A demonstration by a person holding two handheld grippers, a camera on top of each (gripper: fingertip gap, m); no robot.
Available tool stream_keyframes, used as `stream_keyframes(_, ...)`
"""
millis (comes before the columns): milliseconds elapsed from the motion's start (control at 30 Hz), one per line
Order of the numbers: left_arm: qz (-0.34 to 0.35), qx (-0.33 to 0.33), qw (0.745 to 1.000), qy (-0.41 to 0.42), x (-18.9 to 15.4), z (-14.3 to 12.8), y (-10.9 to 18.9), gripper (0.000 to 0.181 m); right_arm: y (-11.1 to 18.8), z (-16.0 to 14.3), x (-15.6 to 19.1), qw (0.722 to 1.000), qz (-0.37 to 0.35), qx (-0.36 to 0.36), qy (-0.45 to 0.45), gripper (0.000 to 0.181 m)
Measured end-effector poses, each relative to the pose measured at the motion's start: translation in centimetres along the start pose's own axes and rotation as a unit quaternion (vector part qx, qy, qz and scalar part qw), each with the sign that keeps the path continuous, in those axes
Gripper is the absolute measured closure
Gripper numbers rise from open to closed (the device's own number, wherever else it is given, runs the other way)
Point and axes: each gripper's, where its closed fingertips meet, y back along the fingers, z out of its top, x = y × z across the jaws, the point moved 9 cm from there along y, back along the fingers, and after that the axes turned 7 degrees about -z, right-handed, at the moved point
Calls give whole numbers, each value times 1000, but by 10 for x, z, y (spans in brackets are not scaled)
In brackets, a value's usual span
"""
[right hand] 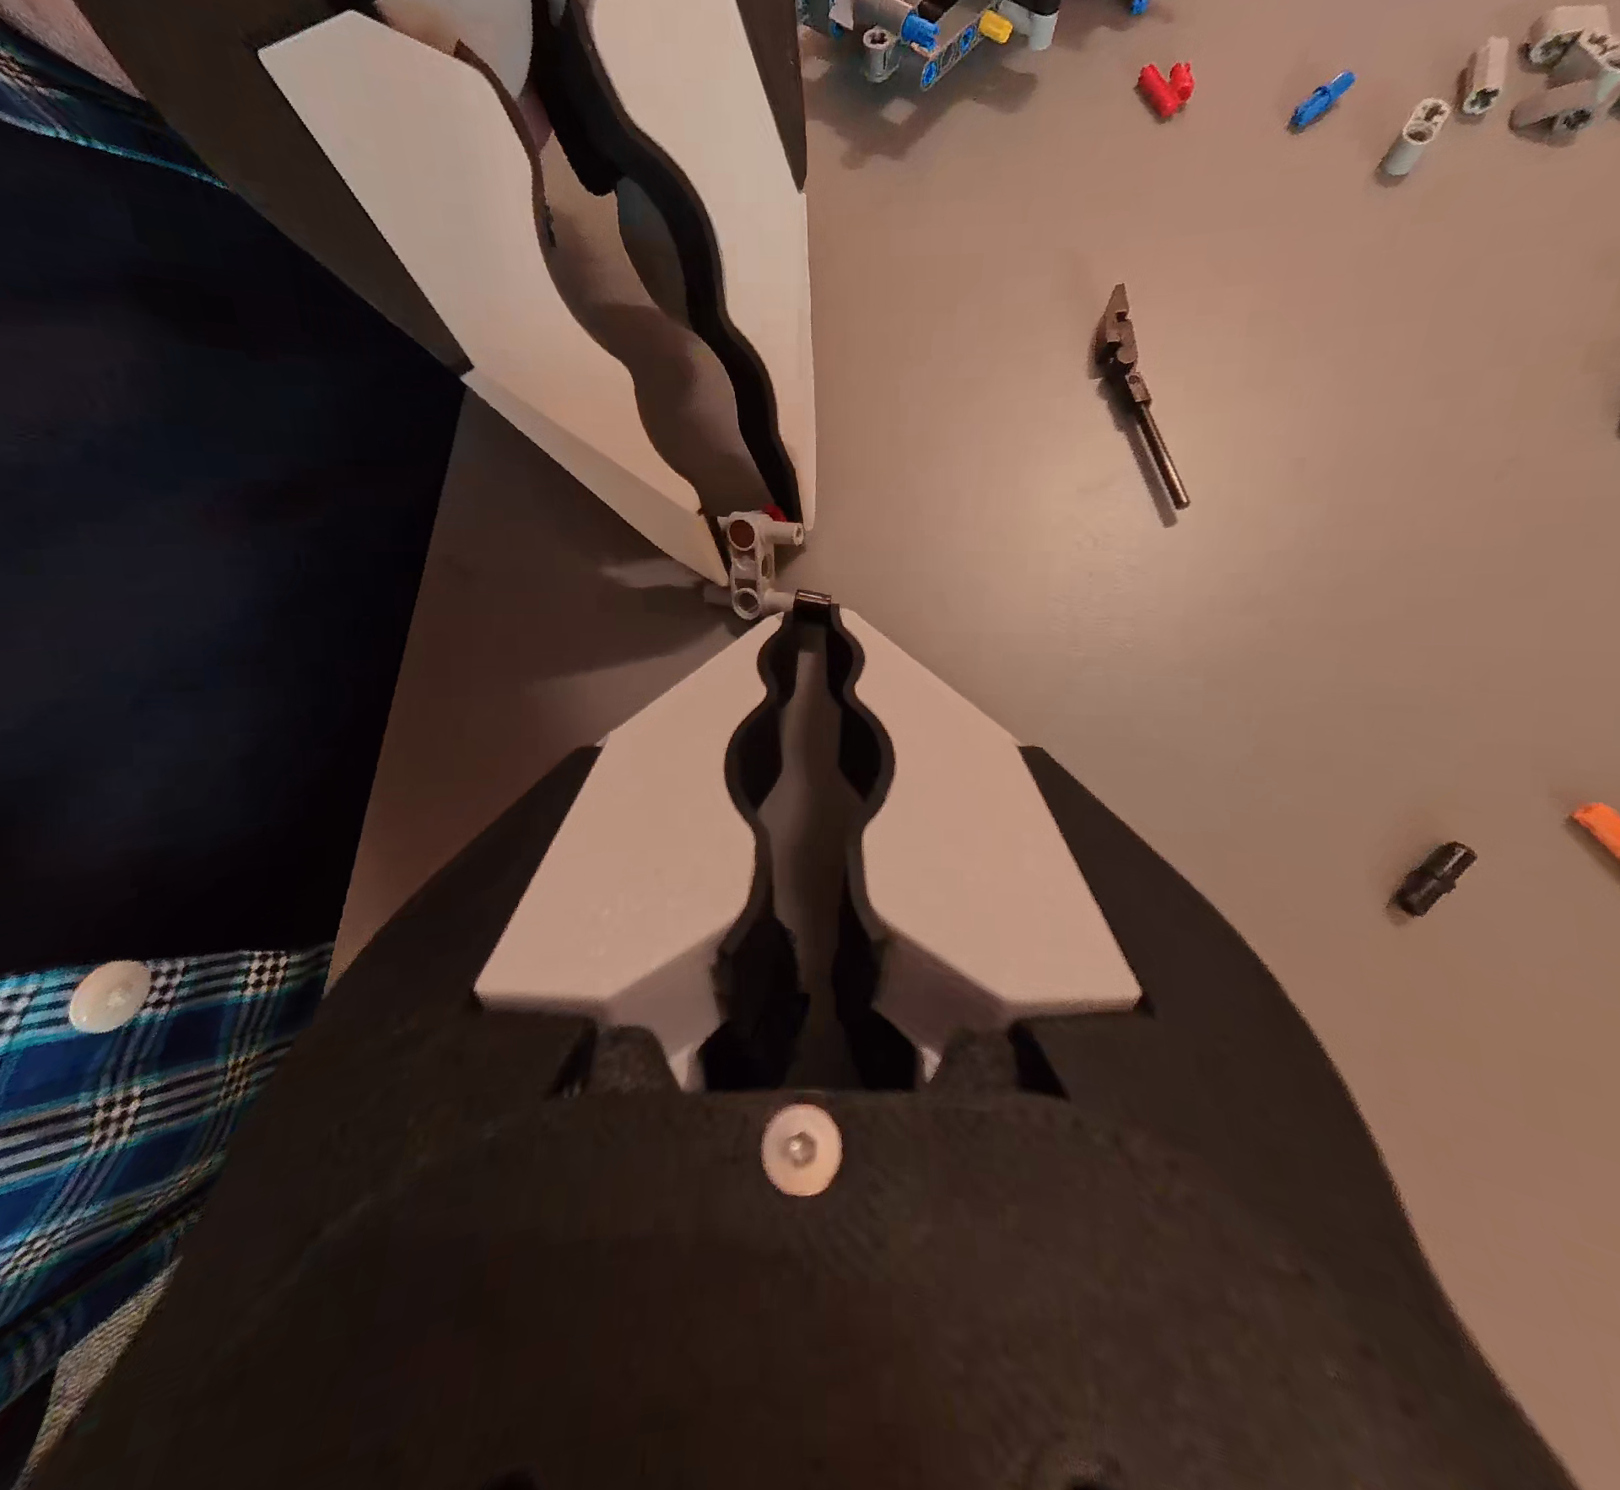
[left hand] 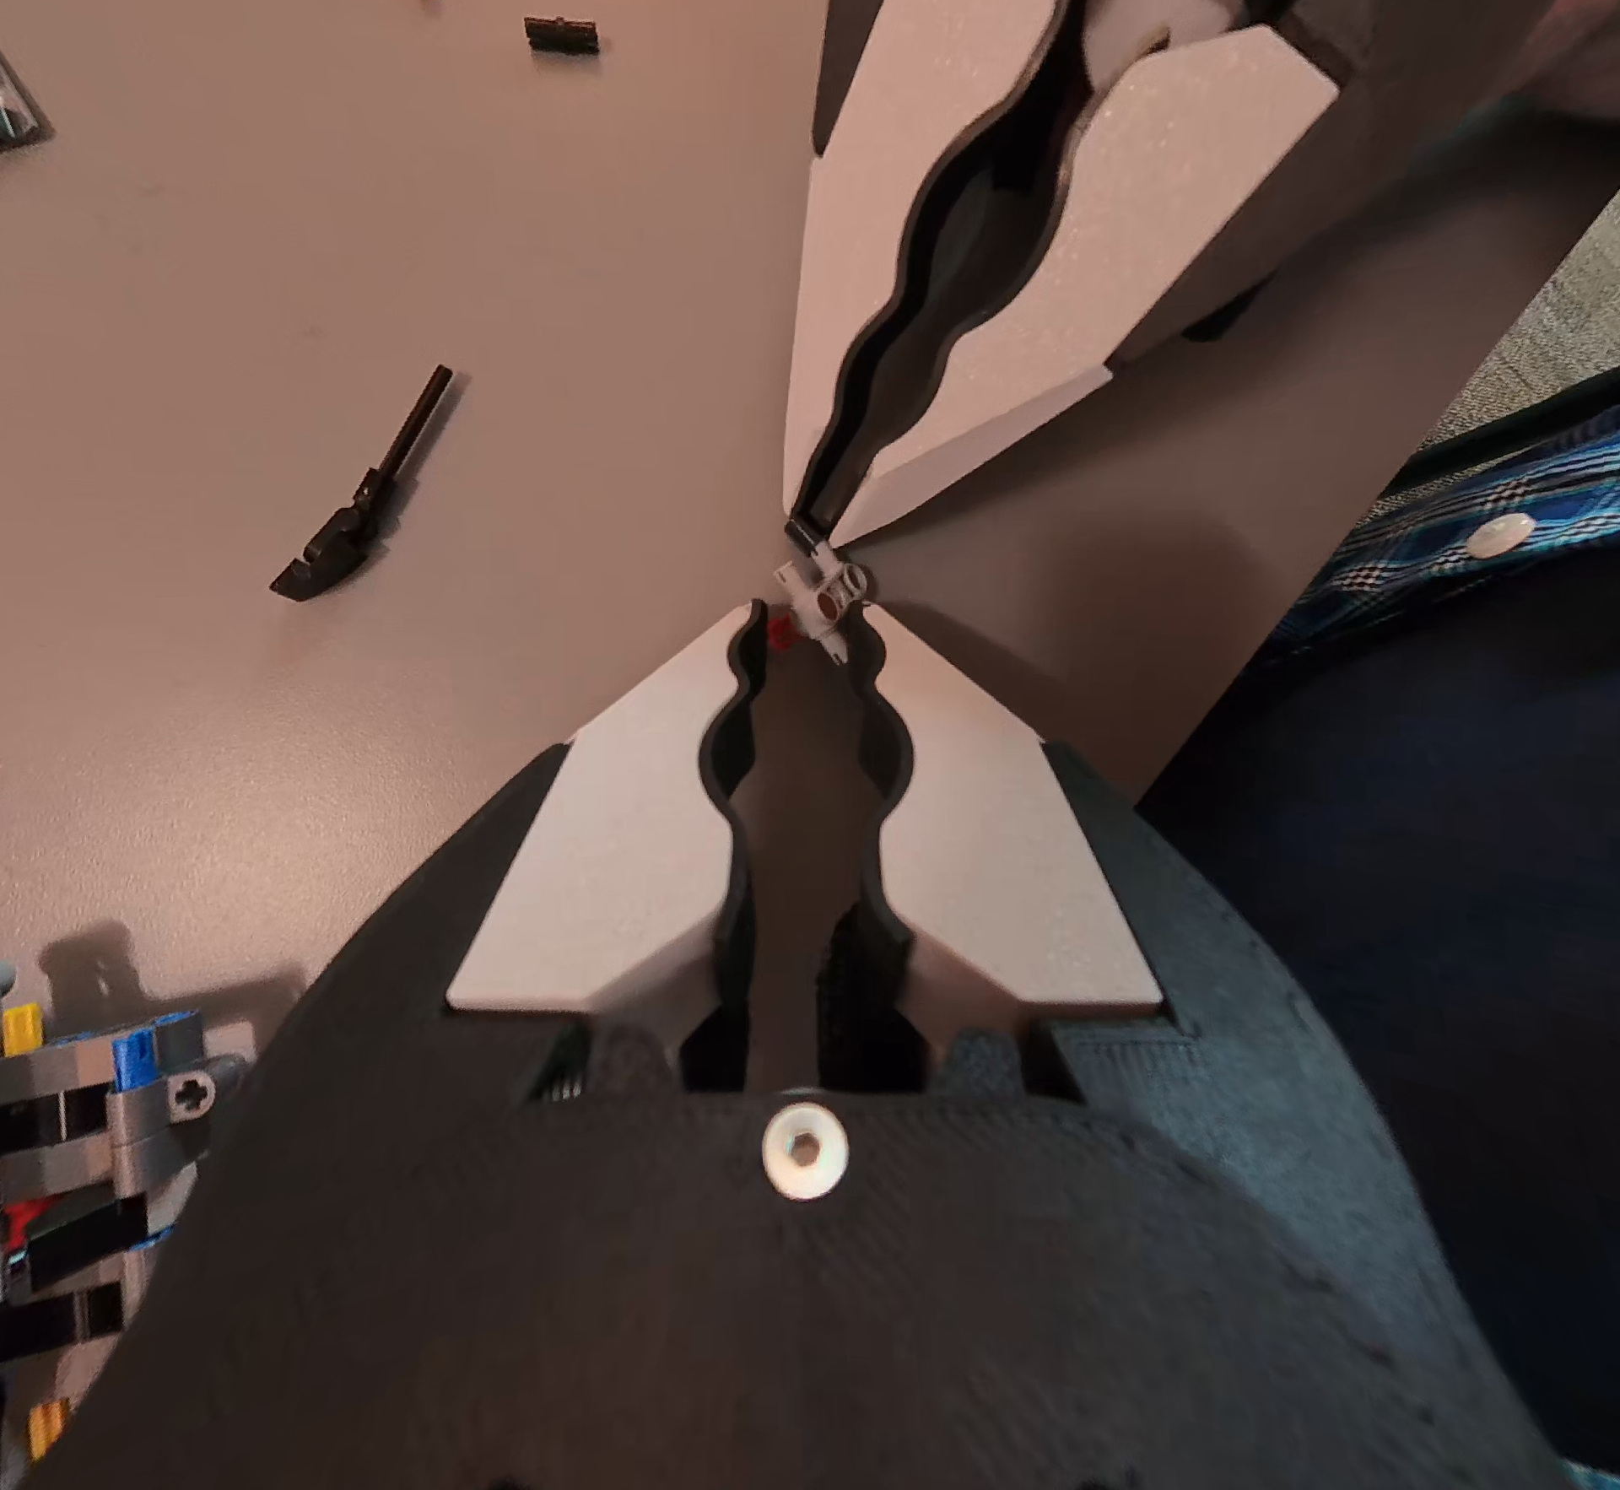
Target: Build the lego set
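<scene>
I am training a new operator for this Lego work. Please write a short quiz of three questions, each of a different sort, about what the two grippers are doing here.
1. True or false: the left gripper is shut on a light grey connector.
2. Which piece is in the right gripper?
A. an orange pin
B. a small black pin
C. a blue pin
3. Fill in: the black axle piece lies loose on the ____, away from both grippers.

Key
1. True; a red part also shows at those fingertips.
2. B; its end shows past the tips, near the connector.
3. table.
</scene>
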Motion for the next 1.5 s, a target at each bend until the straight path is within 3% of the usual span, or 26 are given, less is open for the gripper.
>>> stream_keyframes(33, 0, -1, 1000, 1, 0, 0, 0, 163, 0, 0, 1, 1000, -4, -1, 2, 179)
stream_keyframes(600, 6, 0, 1000, 8, -1, 0, 0, 164, -2, 0, 18, 991, -101, -6, 86, 178)
stream_keyframes(733, 6, -1, 1000, 5, -1, 0, 0, 164, -2, 0, 15, 994, -78, -7, 78, 178)
stream_keyframes(800, 4, -2, 1000, 5, -1, 0, -1, 164, 0, 0, 7, 999, -33, -3, 23, 176)
stream_keyframes(900, 5, -3, 1000, 1, -2, 1, -2, 164, 2, 0, 8, 1000, -2, -11, 16, 162)
stream_keyframes(1033, 4, -3, 1000, 3, -2, 2, -3, 164, 0, 0, 11, 999, -15, -3, 31, 158)
stream_keyframes(1233, 0, -4, 1000, 5, -2, 1, -2, 164, -1, 0, 18, 997, -47, 8, 59, 169)
stream_keyframes(1500, 0, -9, 1000, -6, -1, 0, -2, 164, 3, 2, 10, 999, -31, 1, 30, 147)
